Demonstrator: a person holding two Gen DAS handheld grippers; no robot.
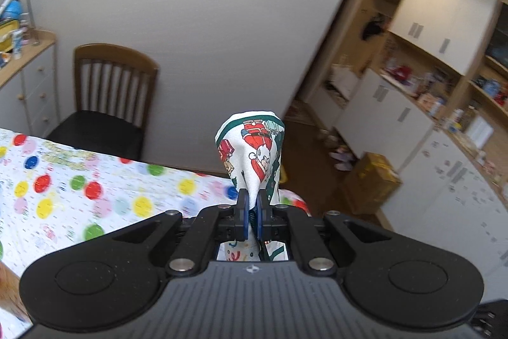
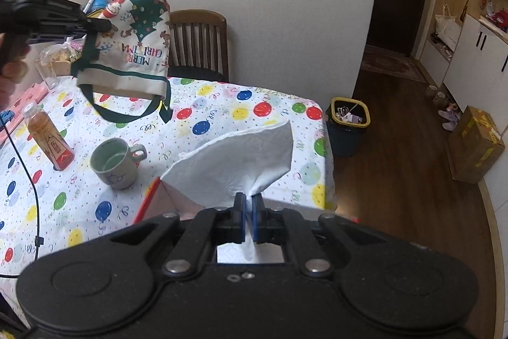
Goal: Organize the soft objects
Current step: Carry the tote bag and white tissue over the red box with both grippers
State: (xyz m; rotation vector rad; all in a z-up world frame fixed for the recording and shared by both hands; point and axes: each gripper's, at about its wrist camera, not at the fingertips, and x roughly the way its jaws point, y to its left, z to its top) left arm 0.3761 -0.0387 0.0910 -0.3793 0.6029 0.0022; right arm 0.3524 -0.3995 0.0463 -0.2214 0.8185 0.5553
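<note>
Above the table (image 2: 222,104), left hand-held gripper (image 1: 250,205) pinches the half-hidden bag (image 1: 254,148), right hand-held gripper (image 2: 248,205) a tissue (image 2: 241,158).

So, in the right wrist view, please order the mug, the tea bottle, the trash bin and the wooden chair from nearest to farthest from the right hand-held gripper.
1. Mug: on the table, just left of the right hand-held gripper.
2. Trash bin and tea bottle: too close to call; bin on the floor right, bottle far left.
3. Wooden chair: behind the table, by the wall.

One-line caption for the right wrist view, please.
Right claw pinches a white tissue above the balloon-print tablecloth; left claw lifts a Christmas bag.
</note>
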